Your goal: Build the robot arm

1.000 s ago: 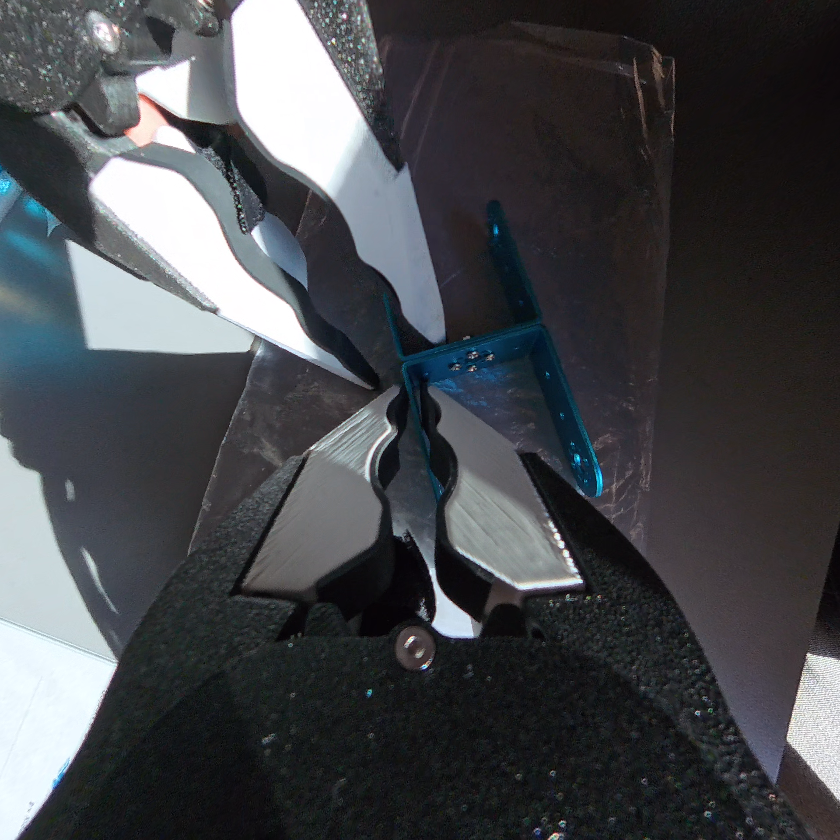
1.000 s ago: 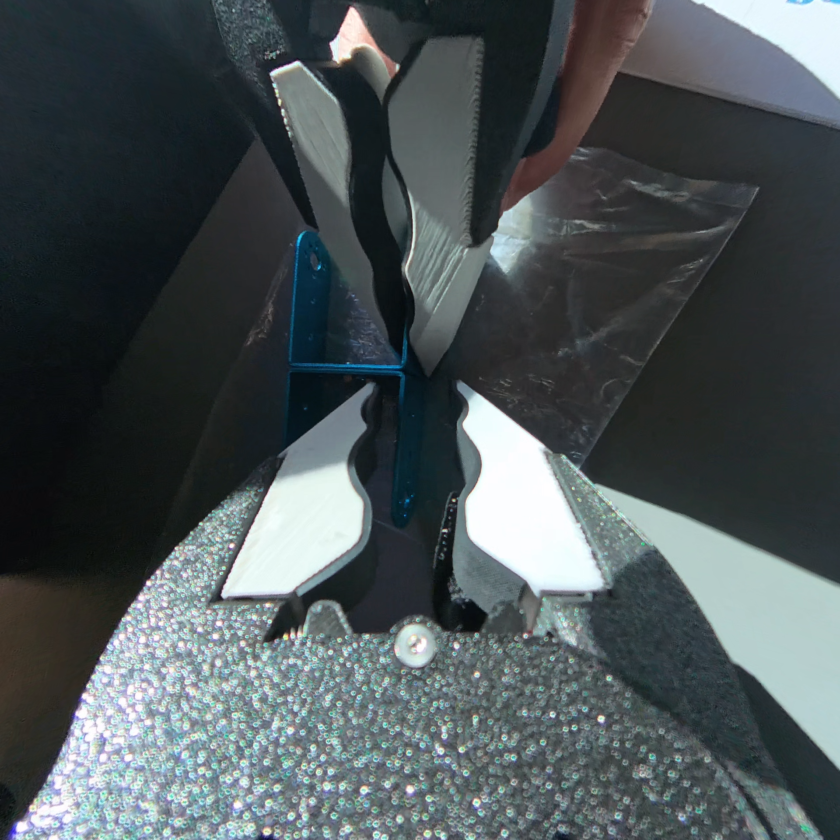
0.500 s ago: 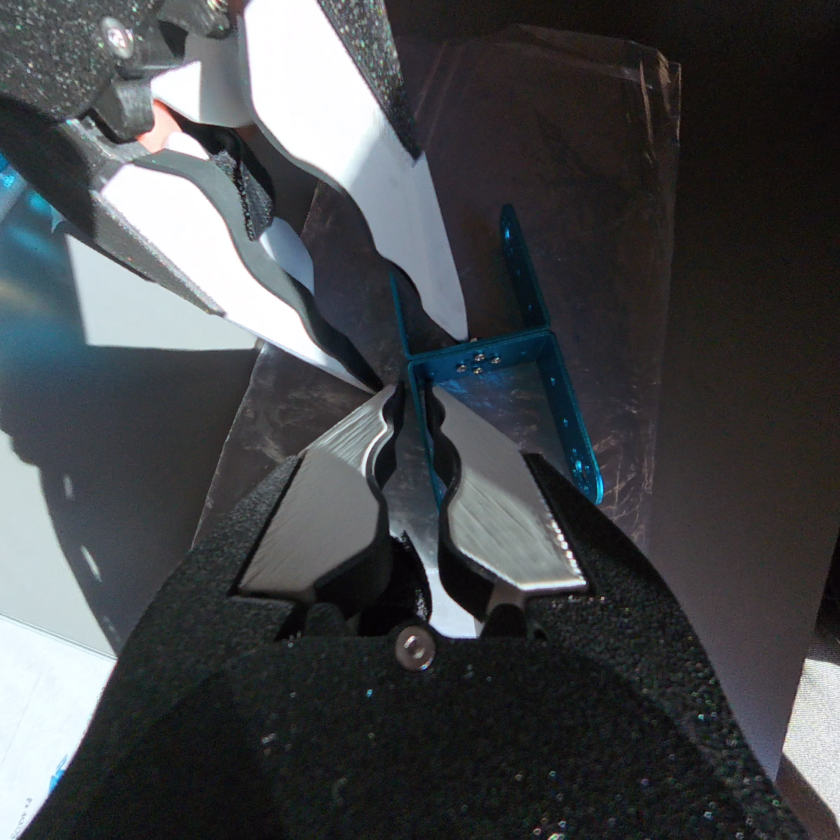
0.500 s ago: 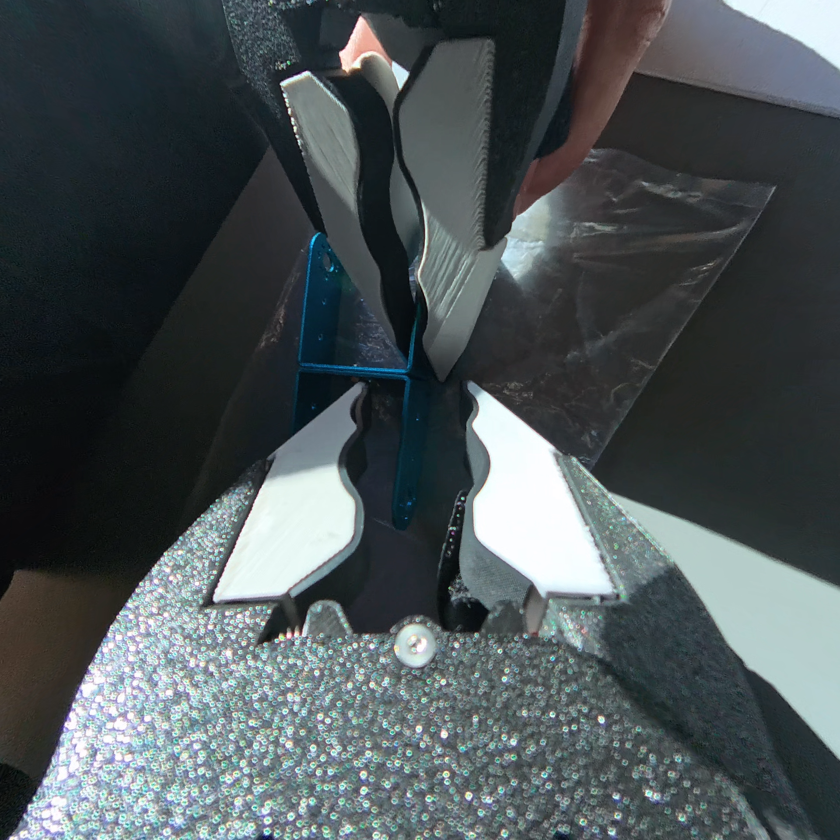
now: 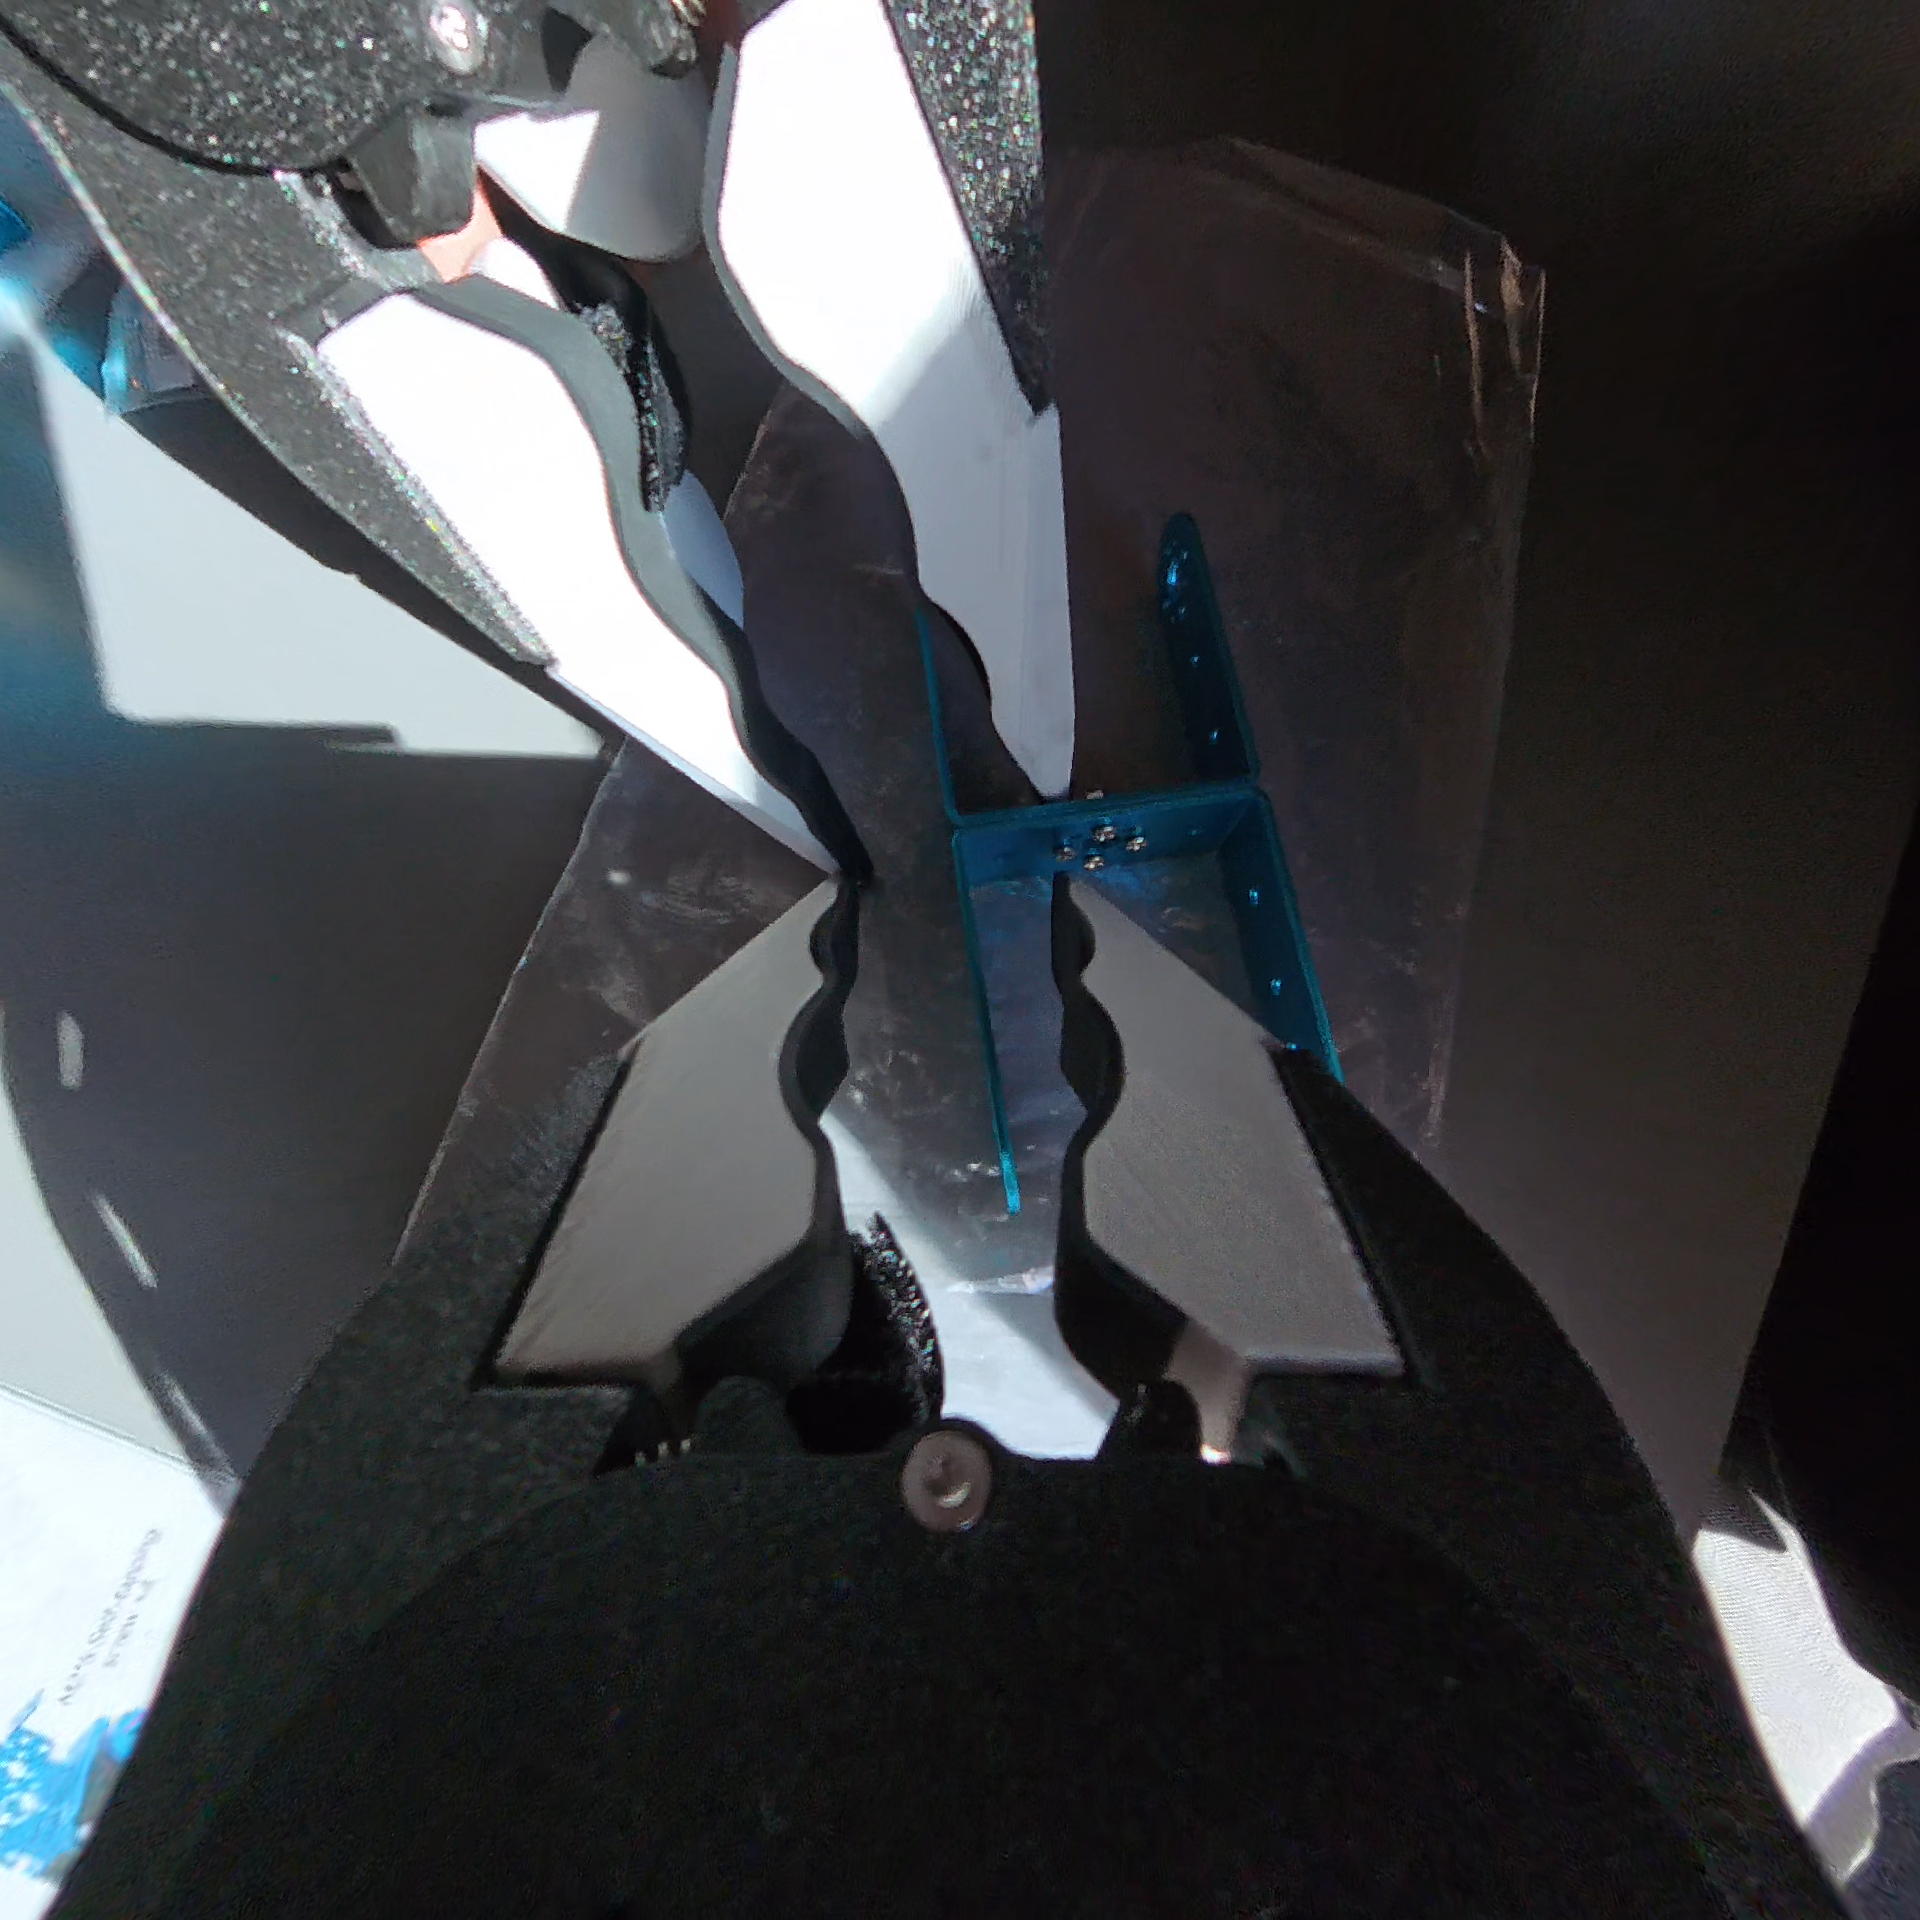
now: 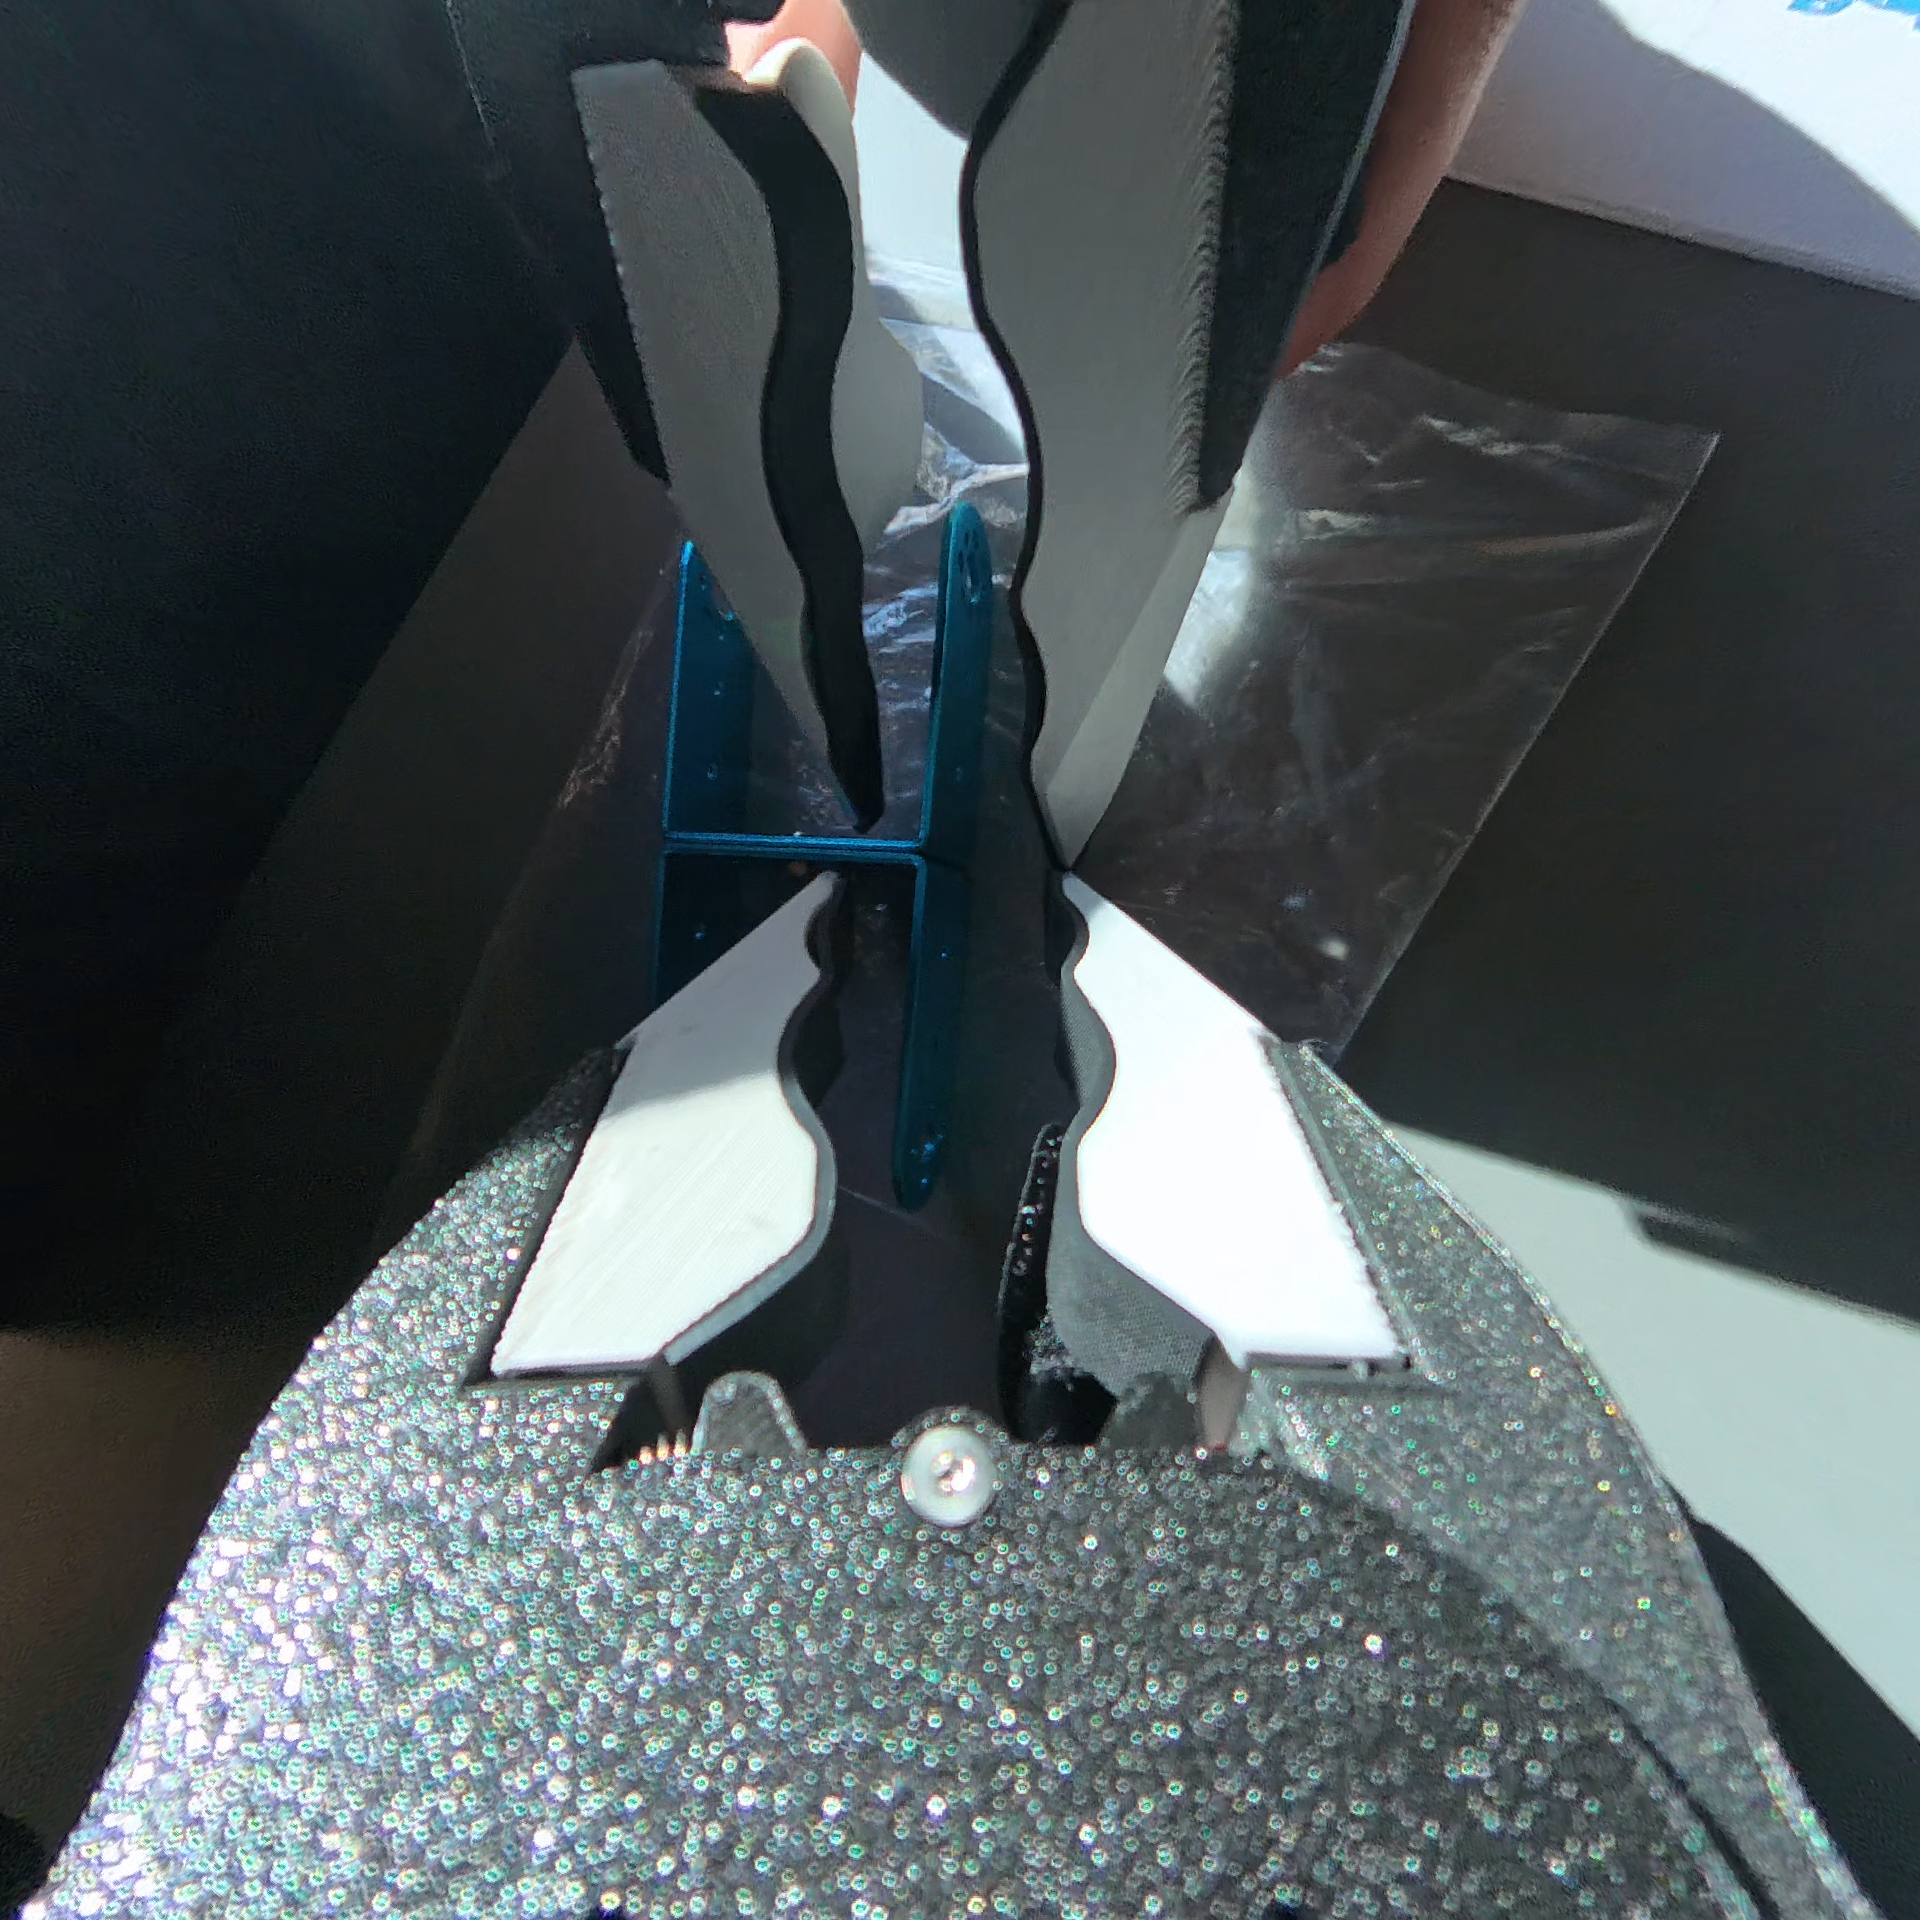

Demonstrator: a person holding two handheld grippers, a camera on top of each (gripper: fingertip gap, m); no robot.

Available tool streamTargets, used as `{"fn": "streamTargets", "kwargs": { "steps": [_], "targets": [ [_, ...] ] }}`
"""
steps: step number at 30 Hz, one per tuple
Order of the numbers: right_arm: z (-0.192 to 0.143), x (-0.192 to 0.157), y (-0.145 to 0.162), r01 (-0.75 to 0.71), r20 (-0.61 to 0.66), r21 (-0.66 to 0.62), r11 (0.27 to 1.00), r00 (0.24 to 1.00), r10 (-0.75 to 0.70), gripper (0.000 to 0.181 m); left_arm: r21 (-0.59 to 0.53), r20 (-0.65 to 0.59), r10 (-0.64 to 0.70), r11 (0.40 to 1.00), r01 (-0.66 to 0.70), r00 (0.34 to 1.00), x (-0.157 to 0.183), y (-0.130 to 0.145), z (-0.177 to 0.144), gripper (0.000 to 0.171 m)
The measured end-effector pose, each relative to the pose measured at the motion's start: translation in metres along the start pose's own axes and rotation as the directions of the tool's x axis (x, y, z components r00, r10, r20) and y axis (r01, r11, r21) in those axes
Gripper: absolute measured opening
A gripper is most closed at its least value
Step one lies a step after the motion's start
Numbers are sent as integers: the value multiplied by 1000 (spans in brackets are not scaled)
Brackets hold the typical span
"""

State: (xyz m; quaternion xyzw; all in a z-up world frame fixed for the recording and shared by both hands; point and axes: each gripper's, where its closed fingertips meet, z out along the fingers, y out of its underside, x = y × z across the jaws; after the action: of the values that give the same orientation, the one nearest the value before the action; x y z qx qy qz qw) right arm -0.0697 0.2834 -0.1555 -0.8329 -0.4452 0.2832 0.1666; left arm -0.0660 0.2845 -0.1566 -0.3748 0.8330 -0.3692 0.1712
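From my left wrist camera I see a dark mat [image 5: 1621, 935] lying on a white table [image 5: 260, 623], with hard sunlight cutting sharp shadows across both. A clear plastic bag [image 5: 1351, 416] lies flat and crinkled on the mat, its far edge glinting. On it stands a blue metal bracket [image 5: 1117, 831], thin anodised plates joined in an H shape, with small screws in the cross plate. My left gripper [image 5: 951, 894] has its white, wavy-edged fingers spread apart on either side of one bracket leg, and I cannot tell whether either pad touches it. The right gripper [image 5: 951, 821] comes in from the upper left, glittery black body, white fingers also apart, tips almost meeting mine. Beyond the mat's right edge the space falls into deep shadow; to the left the table is bright, with a strip of blue print at the lower corner.

From my right wrist camera the same mat [image 6: 1558, 779] slopes away, the white table [image 6: 1558, 1226] showing at the right. The bag [image 6: 1455, 644] spreads to the right, creased and shiny. The bracket [image 6: 707, 748] stands just left of centre, one leg [image 6: 935, 1039] reaching toward me between my right gripper's [image 6: 945, 888] separated fingers with room on both sides. The left gripper [image 6: 956, 831] hangs down opposite, fingers wide, one inside the bracket's far channel and one outside it. A person's fingers [image 6: 1340, 301] grip its body at the top. The left side is black shadow.
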Motion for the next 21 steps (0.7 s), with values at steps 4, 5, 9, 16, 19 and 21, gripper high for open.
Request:
{"fn": "streamTargets", "kwargs": {
  "steps": [4, 5, 9, 16, 19, 21],
  "targets": [
    [0, 3, 2, -55, 36, 21, 998, 998, 54, 16, 10, -10, -21, 1000, 21, 1000, 6, -2, 2, 37],
    [0, 3, 2, -63, 43, 26, 998, 997, 62, 15, 7, 5, -13, 1000, 13, 1000, 5, -2, 2, 36],
    [-1, -3, 3, -44, 59, 16, 999, 997, 43, 32, -7, 3, -15, 1000, 15, 1000, 5, 0, 4, 31],
    [-1, -4, 3, -36, 61, 10, 999, 998, 36, 30, -12, -11, -19, 1000, 19, 1000, 4, -1, 4, 26],
    [-1, -3, 3, -43, 62, 12, 999, 997, 42, 28, -12, -14, -26, 1000, 25, 1000, 4, -1, 4, 24],
    [-1, -3, 3, -52, 72, 11, 999, 996, 52, 27, -12, -15, -27, 1000, 27, 1000, 5, -1, 4, 23]
  ]
}}
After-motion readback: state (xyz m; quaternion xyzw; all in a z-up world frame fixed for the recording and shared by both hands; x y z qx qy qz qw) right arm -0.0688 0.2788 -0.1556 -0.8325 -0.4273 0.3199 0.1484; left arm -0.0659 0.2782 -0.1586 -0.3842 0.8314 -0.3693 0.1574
